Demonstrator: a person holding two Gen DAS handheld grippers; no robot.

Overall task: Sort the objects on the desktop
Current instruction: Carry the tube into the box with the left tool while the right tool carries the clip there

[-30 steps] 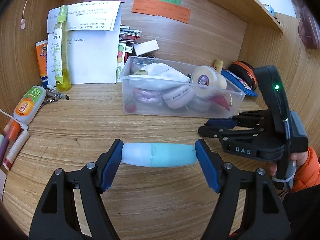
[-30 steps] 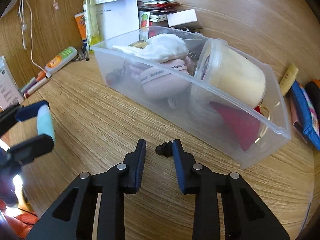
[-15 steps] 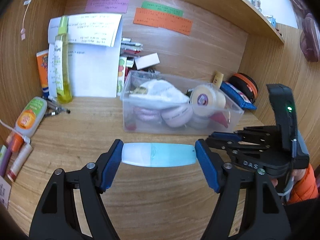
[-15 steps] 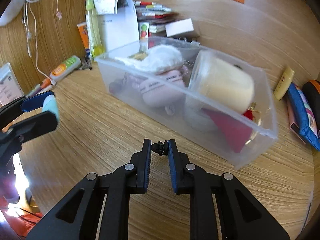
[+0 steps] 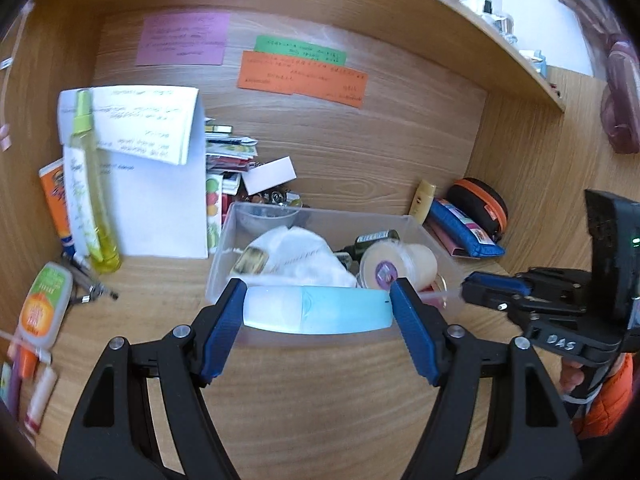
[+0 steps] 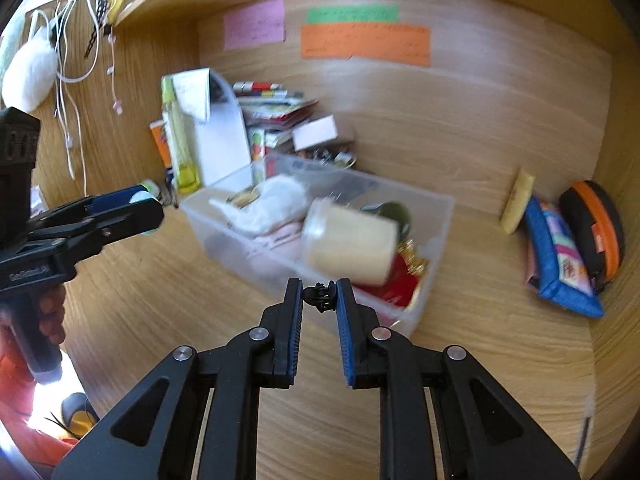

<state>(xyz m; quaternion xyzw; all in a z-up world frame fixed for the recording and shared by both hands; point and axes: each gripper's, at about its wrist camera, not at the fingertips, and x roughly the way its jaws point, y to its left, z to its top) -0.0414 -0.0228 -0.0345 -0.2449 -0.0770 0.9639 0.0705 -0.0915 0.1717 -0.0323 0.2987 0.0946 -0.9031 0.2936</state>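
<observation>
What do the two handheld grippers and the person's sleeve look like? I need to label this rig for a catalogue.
The left gripper and right gripper match: black plastic linkage arms with silver pivot rivets and blue ribbed finger pads. From the left wrist view, the right unit's black body bears pale lettering and a small green light. An orange quilted sleeve covers the wrist behind it.

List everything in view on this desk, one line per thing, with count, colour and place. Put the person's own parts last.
storage bin: 1, clear plastic, desk centre, part-filled
round jar: 1, cream, lying in the bin
white cloth: 1, in the bin
spray bottle: 1, yellow-green, upright at back left
wall notes: 3, pink, green, orange
pouch: 1, blue, far right
squeeze bottle: 1, pale blue, held crosswise
small clip: 1, black, pinched
left hand-held gripper: shut on the bottle
right hand-held gripper: shut on the clip
</observation>
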